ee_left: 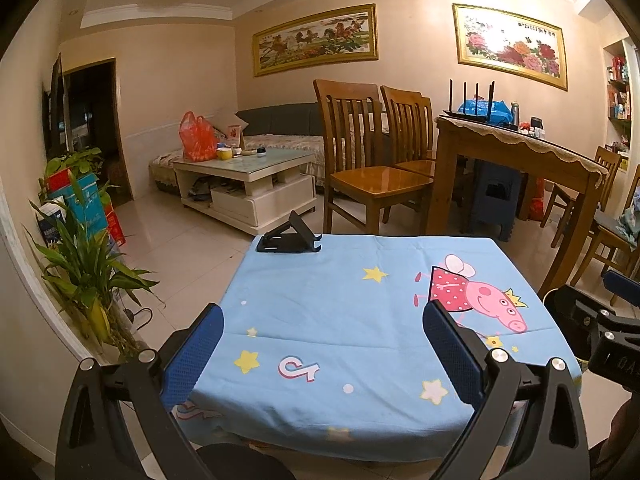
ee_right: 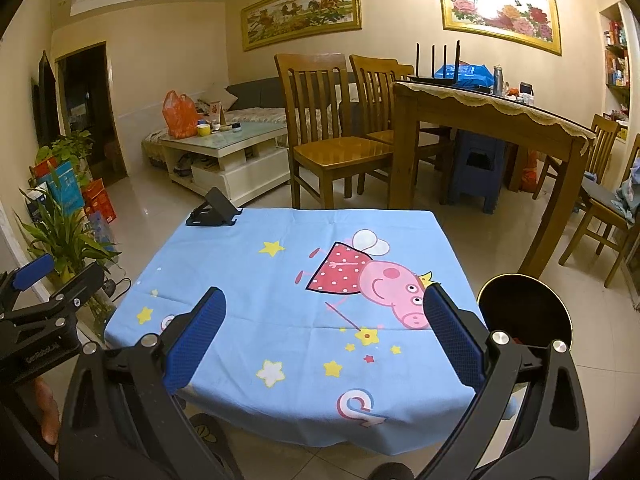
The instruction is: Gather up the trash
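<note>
A small table under a blue cartoon-pig cloth (ee_left: 340,320) (ee_right: 280,300) lies in front of both grippers. I see no loose trash on it. A round black bin (ee_right: 524,312) stands by the table's right side, with something reddish inside. My left gripper (ee_left: 320,356) is open and empty above the cloth's near edge. My right gripper (ee_right: 320,344) is open and empty above the near edge too. The right gripper shows at the right edge of the left wrist view (ee_left: 600,320), and the left one at the left edge of the right wrist view (ee_right: 36,312).
A black folding phone stand (ee_left: 289,237) (ee_right: 214,212) sits at the cloth's far left corner. Wooden chairs (ee_left: 368,168) and a dining table (ee_left: 512,152) stand beyond. A white coffee table (ee_left: 244,184) and potted plants (ee_left: 80,264) are at the left.
</note>
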Available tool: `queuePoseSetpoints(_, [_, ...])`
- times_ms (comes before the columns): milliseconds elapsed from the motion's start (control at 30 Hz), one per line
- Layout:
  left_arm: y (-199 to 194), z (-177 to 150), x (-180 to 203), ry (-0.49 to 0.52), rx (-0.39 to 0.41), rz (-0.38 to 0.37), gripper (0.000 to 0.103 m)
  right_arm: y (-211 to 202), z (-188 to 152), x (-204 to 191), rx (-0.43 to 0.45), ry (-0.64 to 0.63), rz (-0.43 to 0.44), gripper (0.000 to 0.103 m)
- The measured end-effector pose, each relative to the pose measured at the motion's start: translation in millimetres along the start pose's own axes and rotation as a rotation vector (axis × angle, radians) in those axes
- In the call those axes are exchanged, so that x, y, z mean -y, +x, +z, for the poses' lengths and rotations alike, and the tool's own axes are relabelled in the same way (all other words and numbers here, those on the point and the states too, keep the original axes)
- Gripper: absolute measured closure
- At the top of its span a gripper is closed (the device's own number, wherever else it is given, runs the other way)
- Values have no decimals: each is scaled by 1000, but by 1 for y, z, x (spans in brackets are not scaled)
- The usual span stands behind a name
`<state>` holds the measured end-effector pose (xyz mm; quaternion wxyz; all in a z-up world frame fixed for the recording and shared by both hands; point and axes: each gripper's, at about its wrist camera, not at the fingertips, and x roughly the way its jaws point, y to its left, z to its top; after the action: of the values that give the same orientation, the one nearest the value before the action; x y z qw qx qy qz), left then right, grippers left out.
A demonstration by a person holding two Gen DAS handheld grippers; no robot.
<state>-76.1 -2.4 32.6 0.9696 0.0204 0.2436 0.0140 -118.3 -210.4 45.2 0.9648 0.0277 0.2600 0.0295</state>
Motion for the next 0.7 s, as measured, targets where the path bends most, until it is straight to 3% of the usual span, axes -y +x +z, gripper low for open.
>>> queuePoseSetpoints(700, [2,-4,-4,-4,-5,25,7,0,-2,3,-11,-5,-2,6])
